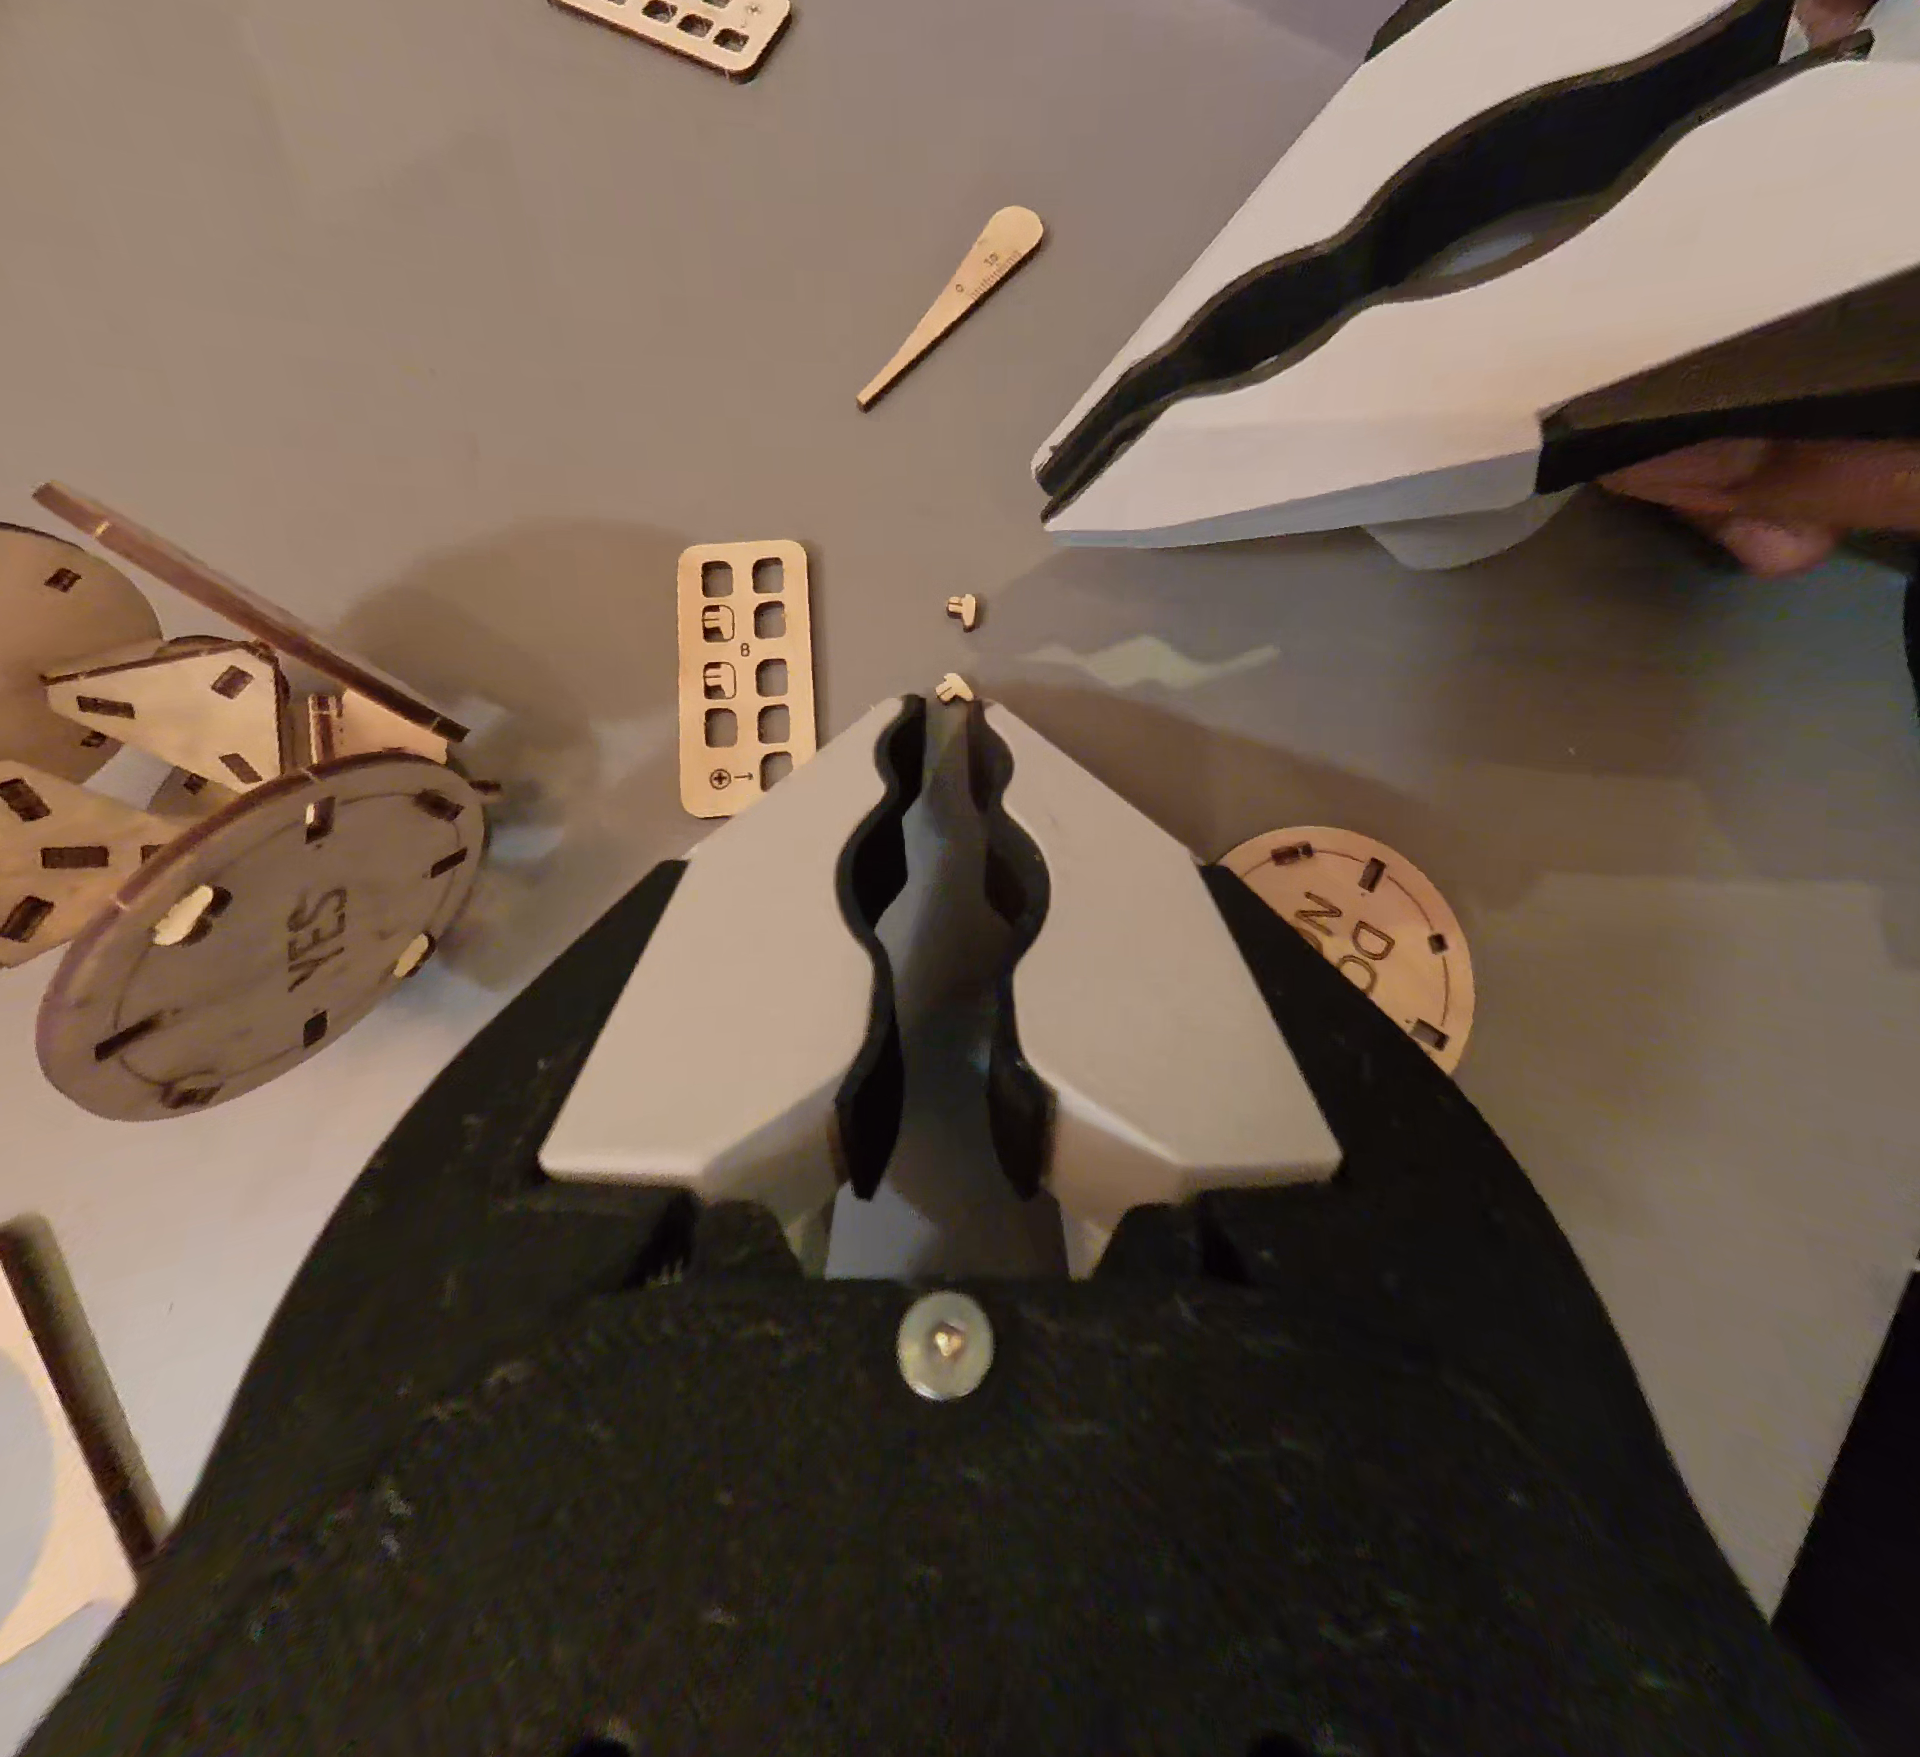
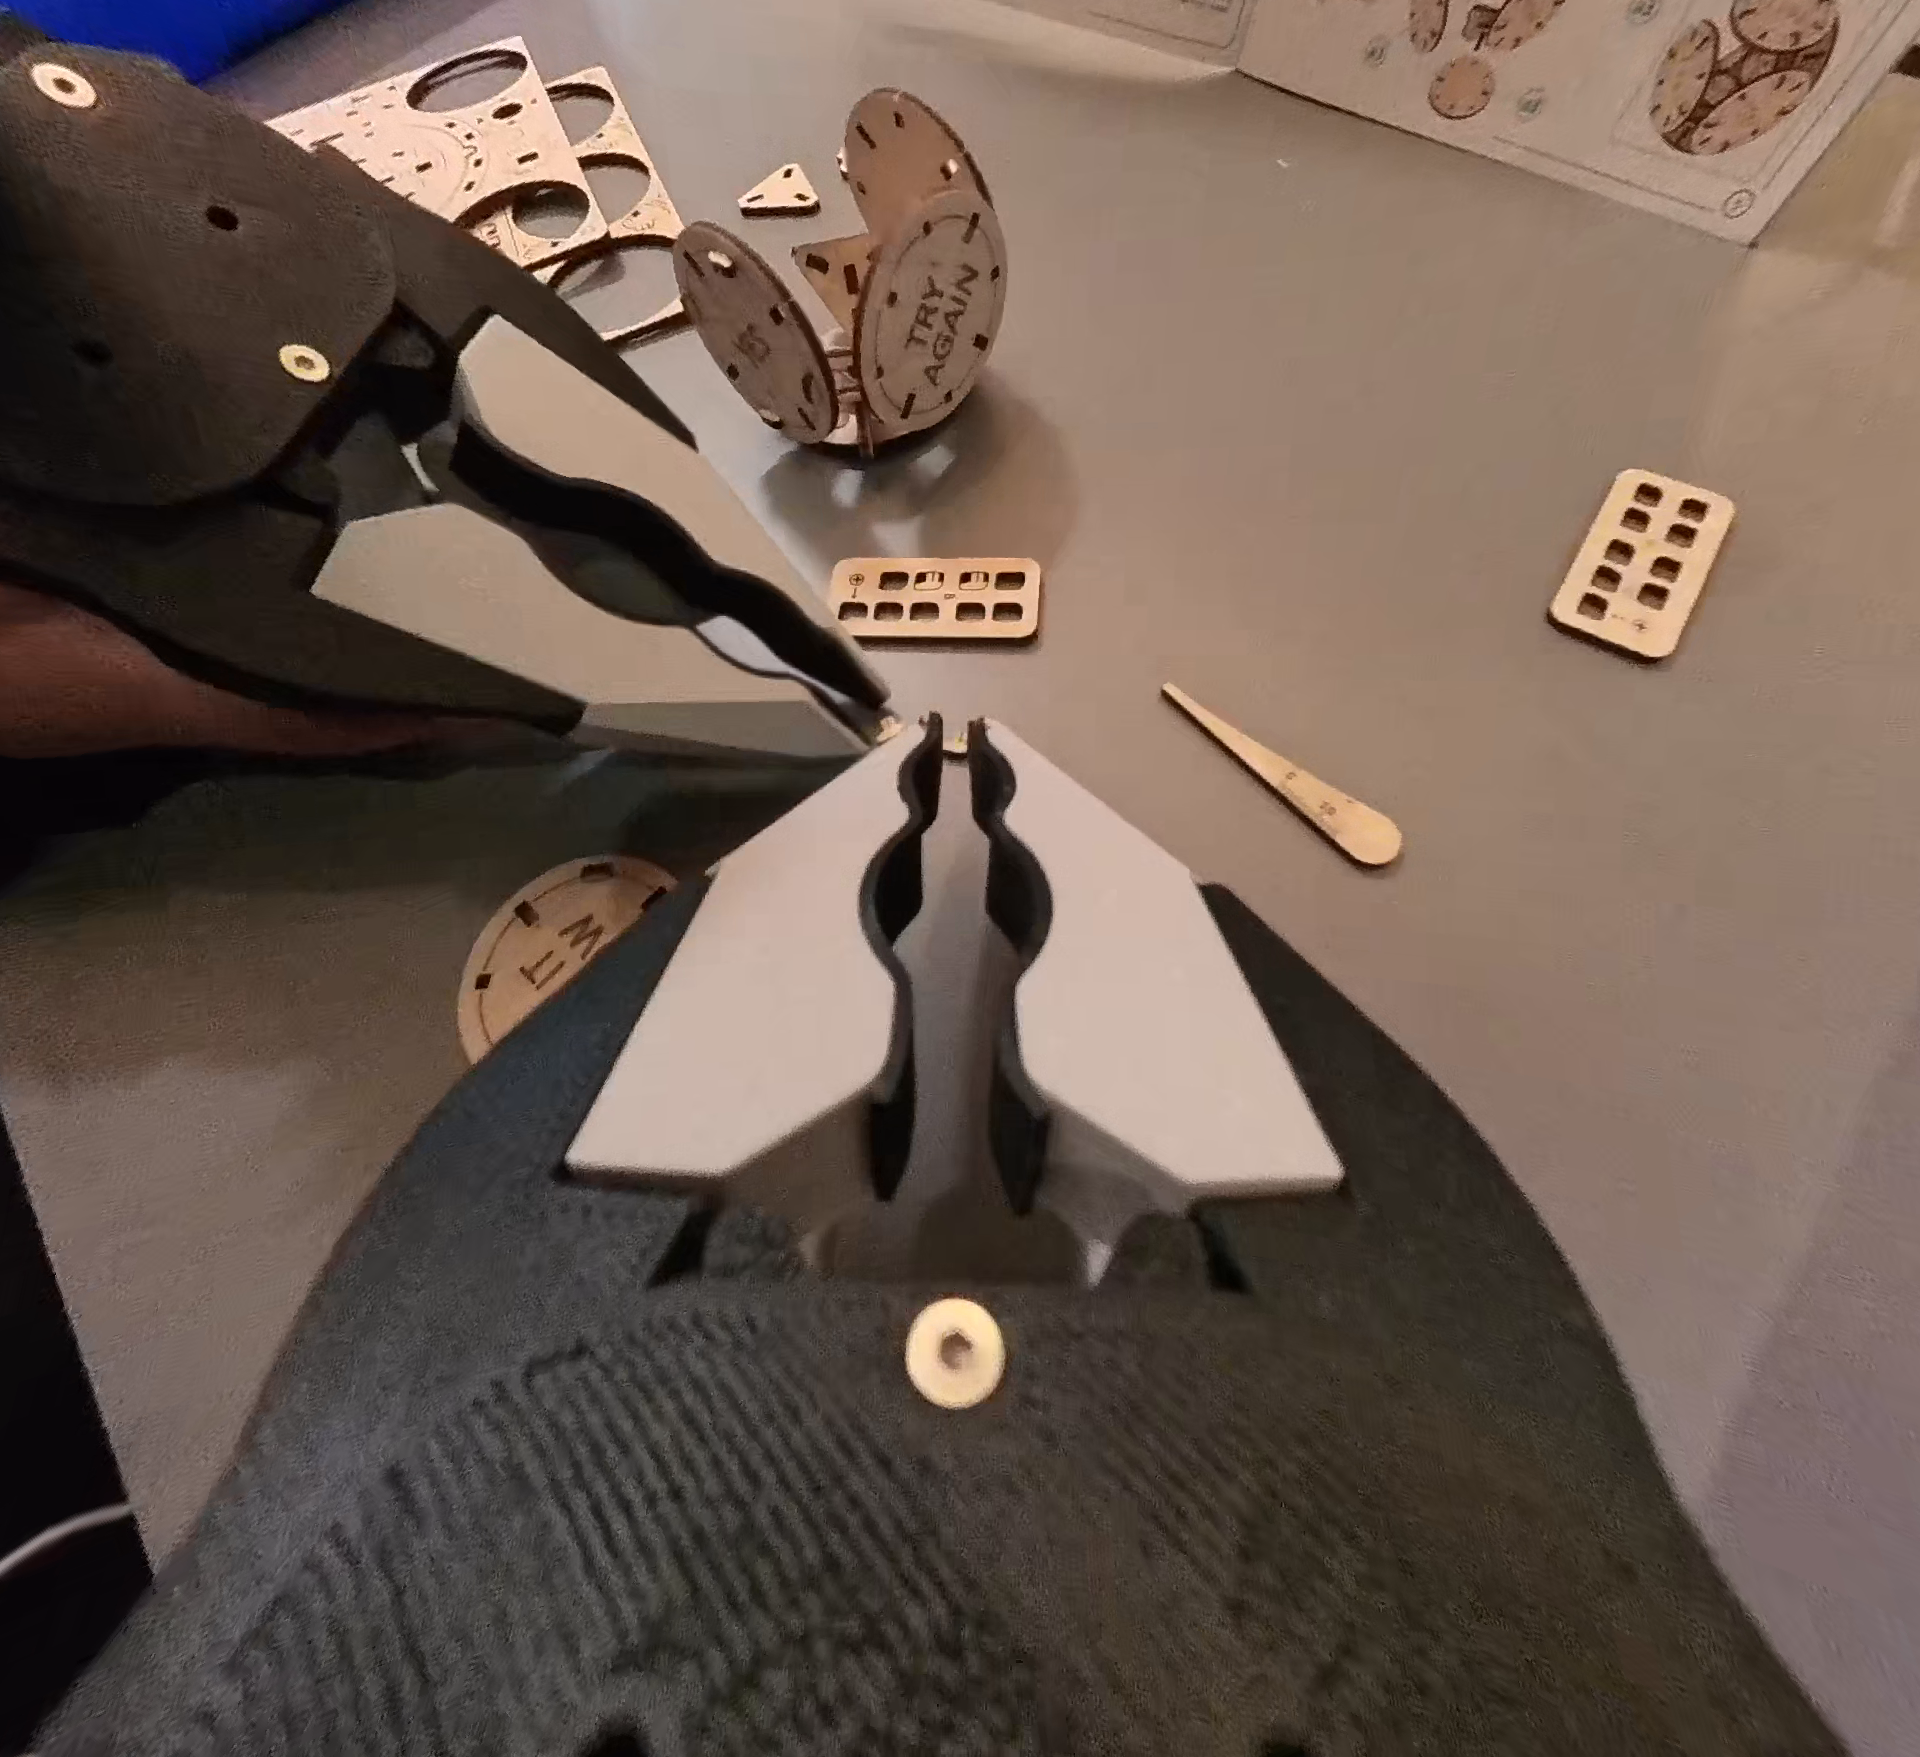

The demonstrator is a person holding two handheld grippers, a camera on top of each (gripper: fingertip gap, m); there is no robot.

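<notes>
**Peg positions relative to the two gripper tips**

Two small wooden pegs are present. The held peg (image 1: 954,689) sits at the extreme tip of the left gripper (image 1: 945,715). The jaws are clenched on it, and most of the peg protrudes beyond the pads.

The loose peg (image 1: 966,611) lies flat on the grey table (image 1: 416,305), just ahead of the held peg and apart from it. Its stem points to the left of the left wrist view, roughly across the left gripper's line.

The right gripper (image 2: 951,741) approaches from the opposite side, so the two sets of tips nearly face each other. Its jaws are drawn almost together, leaving a thin slit, and grip nothing. In the right wrist view the loose peg shows through this slit, directly ahead. The left wrist view shows those tips clear of the peg.

Both grippers are near the loose peg; which is nearer cannot be determined.

Surrounding items:
- A perforated wooden strip (image 1: 743,679) lies just left of the left fingers.
- A wooden disc (image 1: 1351,938) lies to their right.
- A tapered wooden stick (image 1: 956,305) lies farther ahead.
</notes>
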